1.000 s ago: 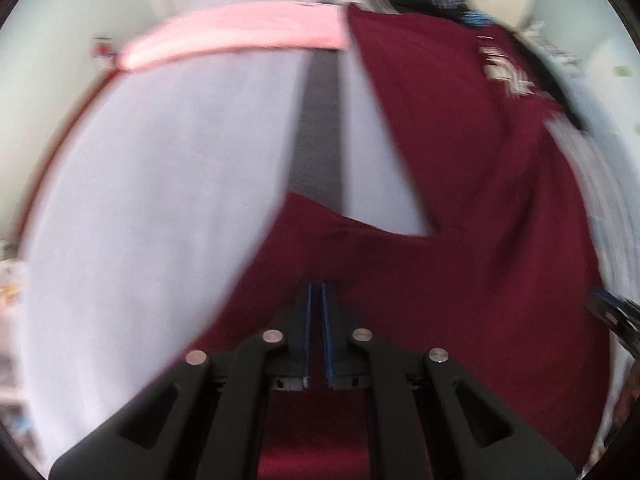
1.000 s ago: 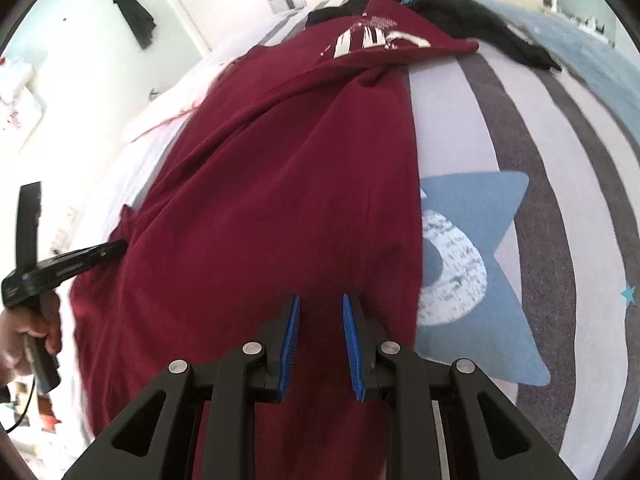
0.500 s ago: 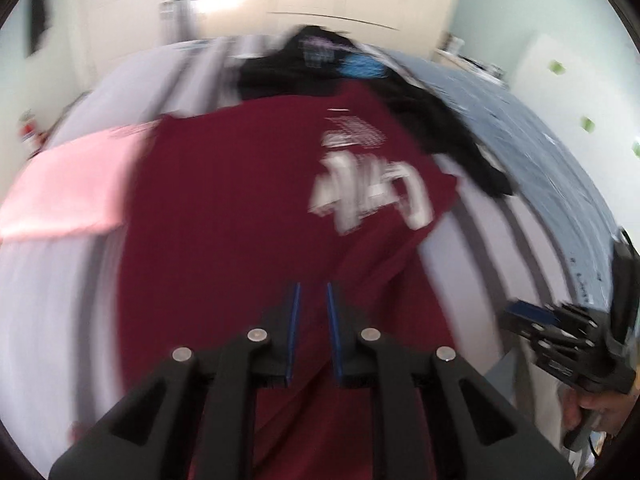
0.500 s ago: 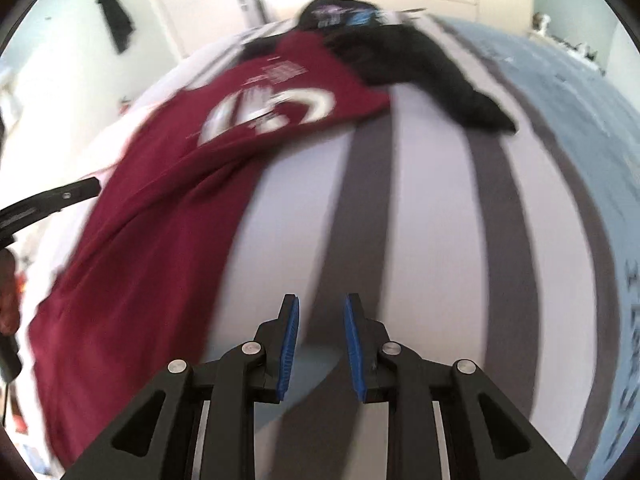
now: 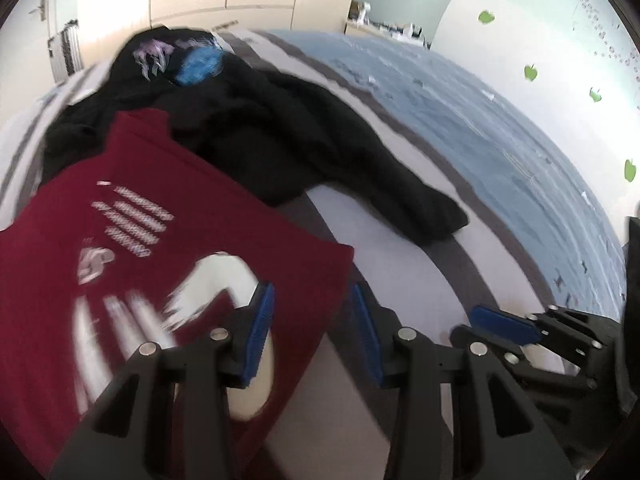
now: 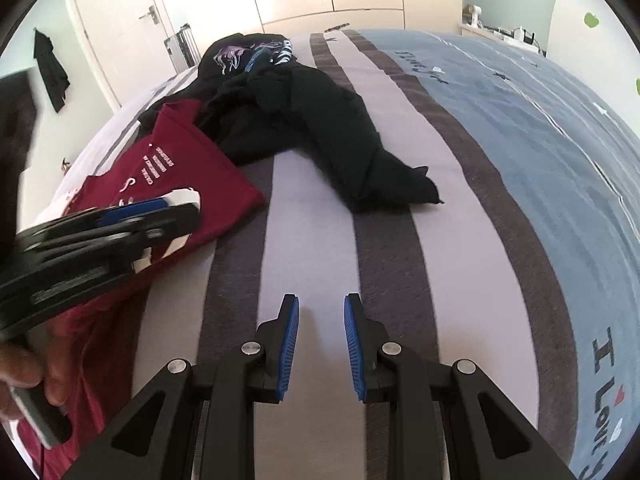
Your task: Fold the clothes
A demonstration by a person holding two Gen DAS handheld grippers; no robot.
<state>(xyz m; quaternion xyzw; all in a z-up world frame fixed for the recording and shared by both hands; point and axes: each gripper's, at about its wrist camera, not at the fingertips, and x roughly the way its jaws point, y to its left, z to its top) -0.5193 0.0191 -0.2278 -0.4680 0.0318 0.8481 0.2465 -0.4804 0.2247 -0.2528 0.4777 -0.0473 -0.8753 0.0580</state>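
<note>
Shirt [image 5: 132, 248] lies folded on the bed [image 6: 400, 240] at nine o'clock, so left hand-held gripper [image 5: 312, 334] is opening off its edge, right hand-held gripper [image 6: 321, 346] unclenched and empty

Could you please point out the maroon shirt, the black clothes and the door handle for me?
Maroon shirt [image 6: 200, 168]: right wrist view, on its plain fabric beside the small print.
Black clothes [image 6: 304, 120]: right wrist view, on the middle of the pile.
Door handle [image 6: 149, 13]: right wrist view, on the lever.
</note>
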